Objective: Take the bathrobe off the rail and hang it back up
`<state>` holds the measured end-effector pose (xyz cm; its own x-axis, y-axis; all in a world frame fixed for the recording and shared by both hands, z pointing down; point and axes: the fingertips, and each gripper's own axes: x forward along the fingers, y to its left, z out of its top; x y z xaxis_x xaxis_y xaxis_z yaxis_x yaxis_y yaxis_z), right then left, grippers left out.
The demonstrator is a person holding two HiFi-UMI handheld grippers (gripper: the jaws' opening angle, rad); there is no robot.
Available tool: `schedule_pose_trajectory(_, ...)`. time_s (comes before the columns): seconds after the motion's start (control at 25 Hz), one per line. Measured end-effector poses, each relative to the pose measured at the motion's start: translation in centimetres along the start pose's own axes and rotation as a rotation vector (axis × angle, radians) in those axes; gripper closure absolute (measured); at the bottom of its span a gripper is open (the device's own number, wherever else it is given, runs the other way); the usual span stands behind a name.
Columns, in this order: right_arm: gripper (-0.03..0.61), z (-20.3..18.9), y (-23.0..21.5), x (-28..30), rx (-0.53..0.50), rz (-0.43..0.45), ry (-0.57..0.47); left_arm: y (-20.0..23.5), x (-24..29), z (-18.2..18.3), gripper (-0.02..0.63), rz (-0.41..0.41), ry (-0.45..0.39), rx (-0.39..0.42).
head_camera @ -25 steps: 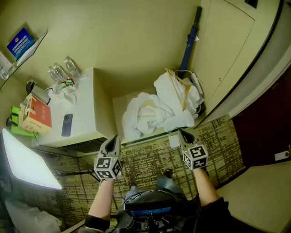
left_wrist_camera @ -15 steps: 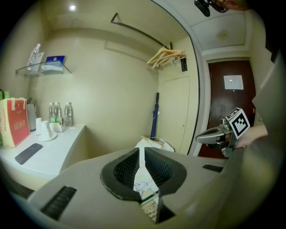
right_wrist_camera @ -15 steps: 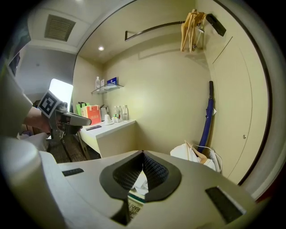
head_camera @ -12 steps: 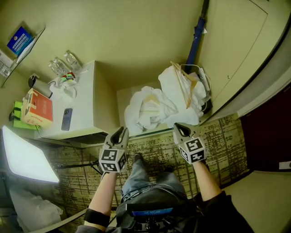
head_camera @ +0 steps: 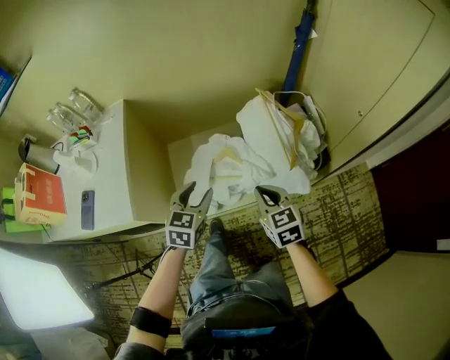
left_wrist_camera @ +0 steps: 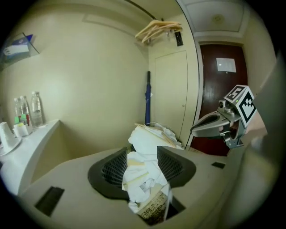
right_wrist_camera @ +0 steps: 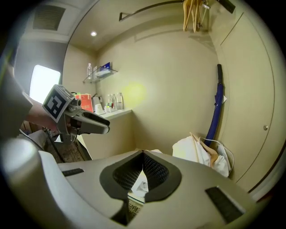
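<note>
Two white bathrobes lie heaped on a low ledge: a crumpled one [head_camera: 223, 167] and, to its right, one with a wooden hanger [head_camera: 275, 130] on top. My left gripper [head_camera: 197, 190] hovers just short of the crumpled robe [left_wrist_camera: 145, 154]. Its jaws have just been opening and stand open, with the robe showing beyond them and nothing pressed. My right gripper [head_camera: 262, 190] is shut and empty, near the pile's front edge. High up, the rail [right_wrist_camera: 147, 9] carries bare wooden hangers [left_wrist_camera: 157, 29]. The right gripper view shows its own shut jaws [right_wrist_camera: 143, 156] and the second robe [right_wrist_camera: 201, 154].
A white counter [head_camera: 130, 176] at left holds water bottles [head_camera: 70, 109], a phone [head_camera: 87, 209] and a red box [head_camera: 42, 195]. A blue umbrella [head_camera: 299, 42] leans in the corner. A dark door [left_wrist_camera: 221, 89] is at right. Patterned carpet [head_camera: 344, 211] and the person's legs lie below.
Both grippers have moved forward and down toward the robe pile. The left jaws went from shut to open. The right jaws stayed shut.
</note>
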<state>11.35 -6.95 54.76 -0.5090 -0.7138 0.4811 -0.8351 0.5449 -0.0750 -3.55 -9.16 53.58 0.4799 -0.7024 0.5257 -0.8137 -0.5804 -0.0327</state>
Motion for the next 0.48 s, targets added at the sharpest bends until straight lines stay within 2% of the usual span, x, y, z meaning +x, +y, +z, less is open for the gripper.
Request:
schedule_pose_trajectory(0.24,0.557,-3.1,-1.5,10.3,0.031,-0.029,0.058,4.5,10.3,-4.2,0.386,-0.051,0.088,0.077)
schedule_pose_trajectory(0.32,0.557,-5.0,-1.7,13.6,0.059,-0.040,0.077,5.5,13.4,-6.6,0.367,-0.076,0.119,0.102)
schedule_pose_trajectory(0.48,0.557,-8.5,-1.9,19.7,0.096,-0.041,0.107,7.4,19.1,-11.4,0.367,-0.114,0.189,0.148)
